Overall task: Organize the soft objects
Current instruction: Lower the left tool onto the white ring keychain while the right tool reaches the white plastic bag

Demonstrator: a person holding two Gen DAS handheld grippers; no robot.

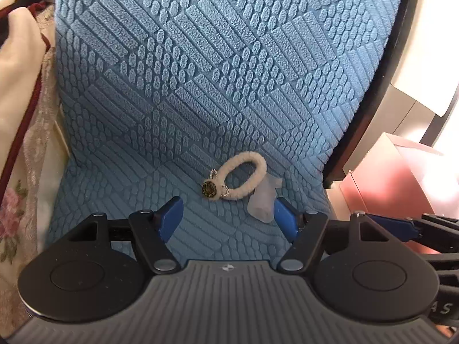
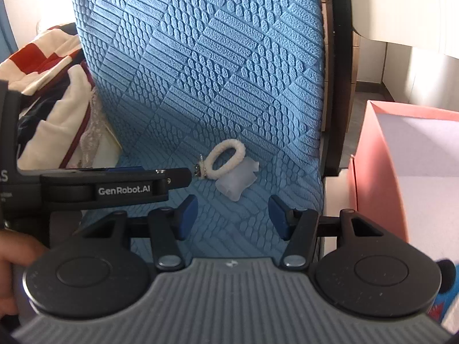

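Left wrist: cream hair tie [image 1: 242, 176] on blue cushion [image 1: 218, 66], left gripper [image 1: 228, 215] spread

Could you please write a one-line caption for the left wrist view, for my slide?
Open left gripper approaches a cream hair tie and a clear pouch on a blue cushion.

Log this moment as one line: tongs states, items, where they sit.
left tongs open, empty | right tongs open, empty | cream hair tie touching clear soft piece on blue seat cover | none grasped
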